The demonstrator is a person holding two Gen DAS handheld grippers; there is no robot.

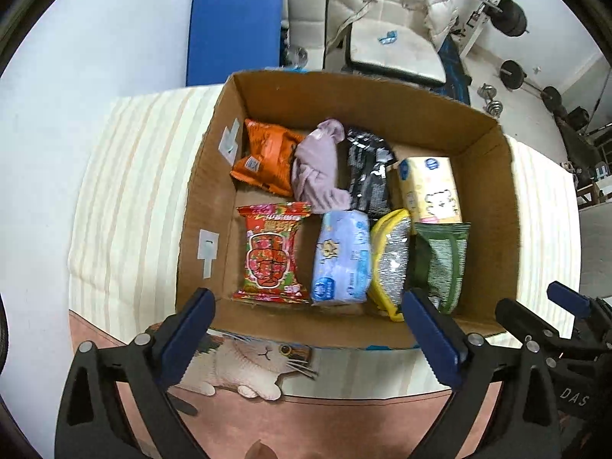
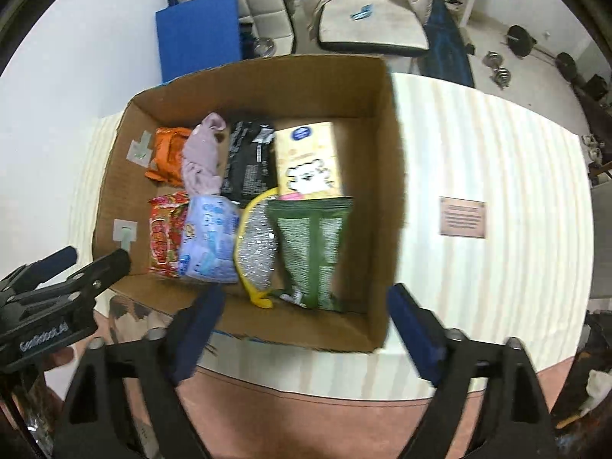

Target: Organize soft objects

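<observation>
An open cardboard box (image 1: 485, 206) (image 2: 386, 191) stands on a striped cloth and holds several soft packs. In its far row lie an orange snack bag (image 1: 266, 157), a mauve cloth (image 1: 319, 164), a black pack (image 1: 369, 174) and a yellow tissue pack (image 1: 430, 187). The near row has a red snack bag (image 1: 269, 254), a blue tissue pack (image 1: 342, 256), a yellow-edged silver pouch (image 1: 392, 264) and a green bag (image 1: 441, 260) (image 2: 313, 244). My left gripper (image 1: 308, 315) hangs open above the box's near wall, nothing between its fingers. My right gripper (image 2: 306, 306) is open too, above the near wall.
The table's striped cloth (image 2: 497, 160) spreads right of the box, with a brown card (image 2: 463, 217) on it. A cat-print mat (image 1: 260, 363) lies at the table's near edge. Beyond are a blue pad (image 1: 233, 36), a white chair with a jacket (image 1: 390, 11), and dumbbells (image 1: 493, 101).
</observation>
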